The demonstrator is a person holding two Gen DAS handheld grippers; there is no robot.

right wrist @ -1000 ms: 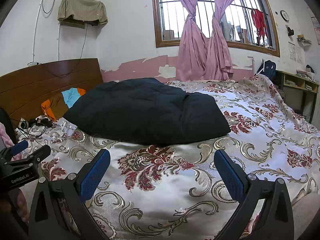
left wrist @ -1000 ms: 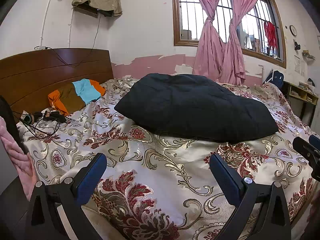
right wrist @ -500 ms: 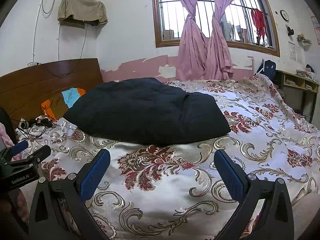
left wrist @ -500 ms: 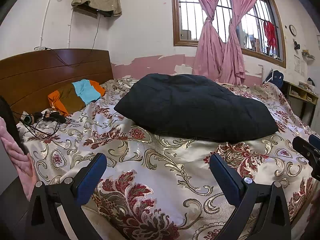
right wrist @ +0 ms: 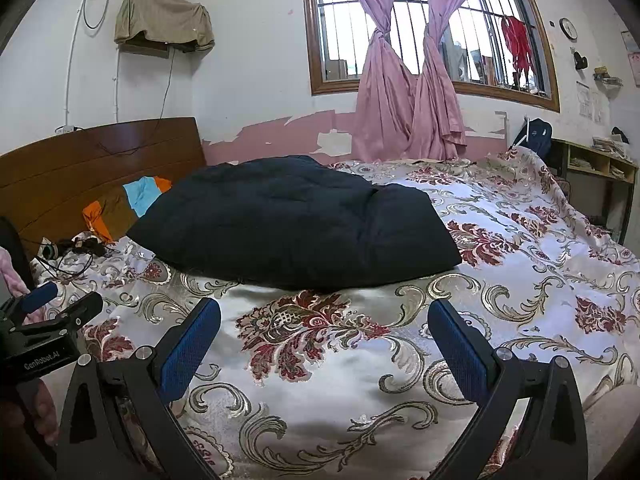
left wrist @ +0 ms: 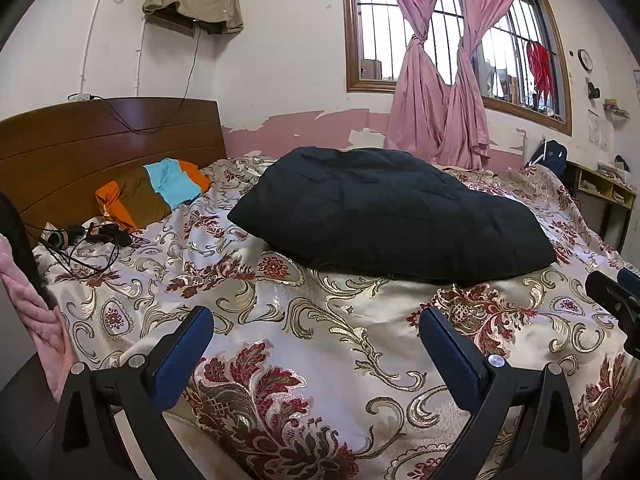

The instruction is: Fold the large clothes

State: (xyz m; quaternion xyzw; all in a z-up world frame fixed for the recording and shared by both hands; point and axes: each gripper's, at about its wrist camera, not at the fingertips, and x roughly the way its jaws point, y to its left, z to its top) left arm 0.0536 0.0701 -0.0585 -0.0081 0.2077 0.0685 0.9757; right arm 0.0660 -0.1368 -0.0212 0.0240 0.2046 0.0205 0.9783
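Observation:
A large black padded garment [left wrist: 384, 212] [right wrist: 296, 224] lies folded into a puffy bundle in the middle of the bed. My left gripper [left wrist: 316, 320] hovers open over the floral bedspread, short of the garment's near edge, with nothing between its blue pads. My right gripper [right wrist: 324, 312] is likewise open and empty, just in front of the bundle. The right gripper's tip [left wrist: 612, 296] shows at the right edge of the left wrist view. The left gripper's body [right wrist: 44, 332] shows at the left edge of the right wrist view.
A floral satin bedspread [left wrist: 280, 320] covers the bed, with a wooden headboard [left wrist: 100, 140] at left. An orange, brown and blue cloth [left wrist: 152, 192] and tangled cables [left wrist: 92, 236] lie near the headboard. Pink curtains [left wrist: 440, 80] hang at the window; a shelf unit [left wrist: 608, 188] stands at right.

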